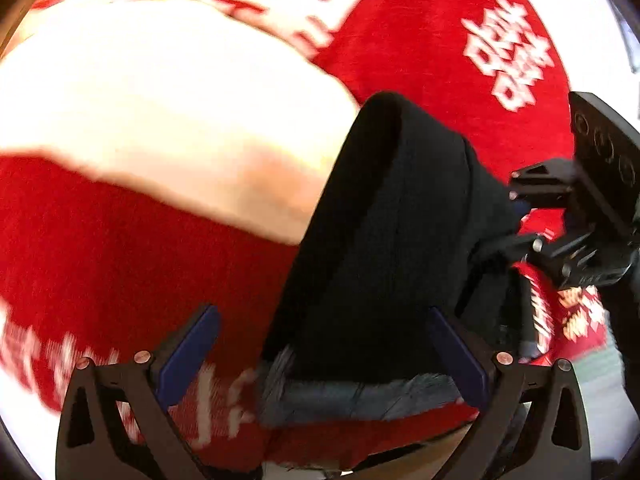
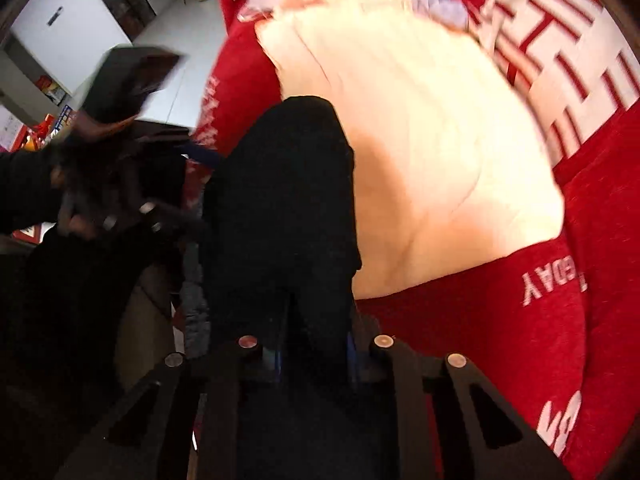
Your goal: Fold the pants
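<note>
The right claw (image 2: 316, 356) is pinched shut on a fold of the black pants (image 2: 280, 200), whose long axis runs straight ahead from its jaws. The left claw (image 1: 320, 344) stands wide, the same dark band passing between its blue fingers (image 1: 188, 356), apparently ungripped. Beyond lie a cream cloth (image 2: 420, 152), a red lettered blanket (image 1: 420, 40), and a pale room floor (image 2: 180, 40).

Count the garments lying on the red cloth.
2. The black pants rise from the red cloth toward the cameras; the right hand-held gripper is clamped on them. A cream garment lies flat beside them. Others may be hidden.
</note>
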Demonstrator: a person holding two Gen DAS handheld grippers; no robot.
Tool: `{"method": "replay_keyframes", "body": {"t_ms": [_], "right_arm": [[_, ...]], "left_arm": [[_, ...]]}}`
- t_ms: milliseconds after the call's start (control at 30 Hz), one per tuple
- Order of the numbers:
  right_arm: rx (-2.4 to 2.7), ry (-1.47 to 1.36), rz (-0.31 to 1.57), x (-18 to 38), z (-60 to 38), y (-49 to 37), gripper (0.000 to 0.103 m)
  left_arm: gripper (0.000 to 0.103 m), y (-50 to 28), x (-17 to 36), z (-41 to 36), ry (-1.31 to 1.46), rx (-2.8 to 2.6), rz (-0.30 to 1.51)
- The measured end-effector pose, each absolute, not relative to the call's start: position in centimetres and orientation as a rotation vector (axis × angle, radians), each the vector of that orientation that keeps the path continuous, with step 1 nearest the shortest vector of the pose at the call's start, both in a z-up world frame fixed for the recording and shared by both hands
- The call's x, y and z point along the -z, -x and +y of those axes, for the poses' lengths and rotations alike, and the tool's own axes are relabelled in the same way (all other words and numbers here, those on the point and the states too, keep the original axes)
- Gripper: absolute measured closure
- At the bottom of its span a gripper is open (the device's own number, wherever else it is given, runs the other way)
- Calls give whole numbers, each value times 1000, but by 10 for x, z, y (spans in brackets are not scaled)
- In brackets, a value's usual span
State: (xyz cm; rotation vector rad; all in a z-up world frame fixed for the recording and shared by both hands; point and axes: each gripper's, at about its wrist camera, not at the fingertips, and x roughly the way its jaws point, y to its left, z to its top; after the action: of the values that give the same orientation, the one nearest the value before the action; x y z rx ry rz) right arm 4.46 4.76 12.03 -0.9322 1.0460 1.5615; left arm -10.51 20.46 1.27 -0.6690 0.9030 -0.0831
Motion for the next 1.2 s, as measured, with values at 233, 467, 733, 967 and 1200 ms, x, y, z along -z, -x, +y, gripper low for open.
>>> {"method": "replay_keyframes", "body": {"t_ms": [233, 467, 733, 967, 1200], "right_arm": [[-1554, 917, 1009, -121, 43, -31, 80], [-1385, 869, 1049, -109, 41, -58, 58], [-779, 724, 1096, -94, -43, -86, 24], [-754, 264, 1253, -65, -110, -29, 23], [-791, 268, 1206, -69, -147, 40, 20]], "left_arm": [[0, 57, -19, 177, 561, 394, 975], [56, 58, -19, 168, 461, 299, 1127], [75, 63, -46, 165, 466, 229, 1153], [76, 56, -53, 134, 381, 139, 1180], [76, 58, -84, 105, 309, 109, 1172]]}}
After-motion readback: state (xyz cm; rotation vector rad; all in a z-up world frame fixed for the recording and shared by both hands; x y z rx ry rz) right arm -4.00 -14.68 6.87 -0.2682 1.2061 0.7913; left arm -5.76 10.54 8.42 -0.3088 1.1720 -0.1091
